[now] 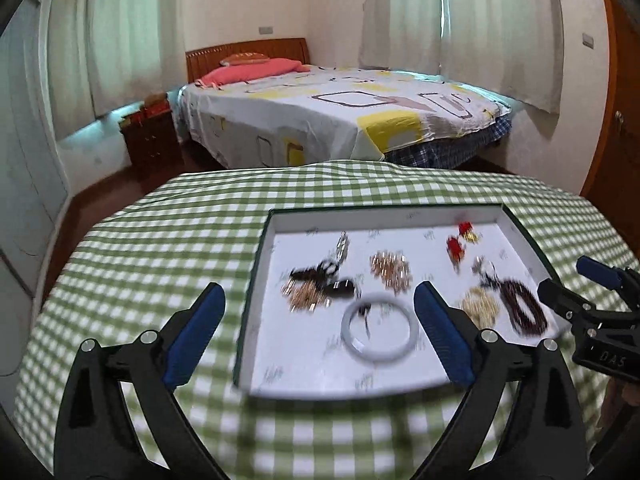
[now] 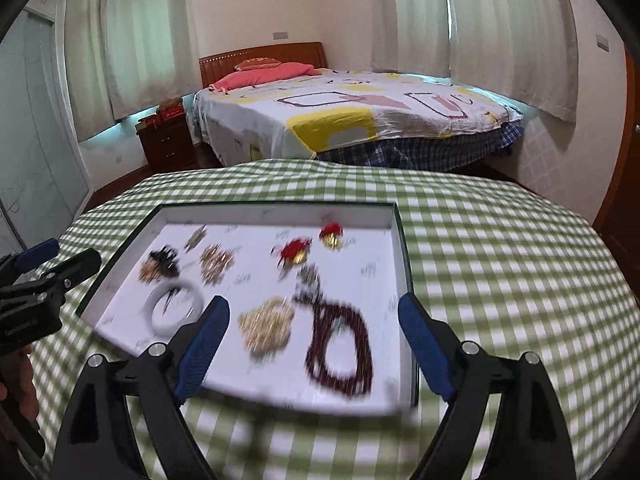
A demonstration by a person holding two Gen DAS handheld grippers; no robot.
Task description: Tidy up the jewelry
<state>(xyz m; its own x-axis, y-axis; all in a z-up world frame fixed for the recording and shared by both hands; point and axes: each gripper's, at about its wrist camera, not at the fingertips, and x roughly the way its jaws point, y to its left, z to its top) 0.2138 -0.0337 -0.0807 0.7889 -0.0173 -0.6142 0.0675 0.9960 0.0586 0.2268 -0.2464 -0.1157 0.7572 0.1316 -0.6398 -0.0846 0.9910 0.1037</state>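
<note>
Two grippers are in my hands, and both stand released with nothing between their blue pads. My left gripper [image 1: 320, 332] fills the bottom of the left wrist view, spread wide over the near left part of the tray [image 1: 256, 280]; my right gripper [image 2: 314, 348] does the same at the bottom of the right wrist view, spread over the tray's near right part. Each one also shows at the edge of the other's view, mine on the right poking in at the right edge of the left wrist view. No earlier picture is to hand, so I only say how they stand. All the jewelry lies inside the shallow white tray, which sits on a green and white checked tablecloth [image 1: 160, 240] in the lower half of both frames. Much of it is blurred. Near the bottom centre of the left wrist view lies a pale bangle [image 1: 380, 330], flat on the tray floor, with something small and dark inside its ring. Above it sits a pinkish gold chain heap [image 1: 391, 270], and to its left a dark tangle [image 1: 320, 278] over another gold heap. In the right wrist view a dark red bead loop [image 2: 342, 354] lies near the tray's lower right corner, just beside a pale gold heap [image 2: 266, 328] on its left. Two red and gold pieces [image 2: 294, 252] lie toward the tray's upper right. Beyond the table, in the upper half of both frames, stands a bed [image 1: 340, 116] with a patterned sheet.
</note>
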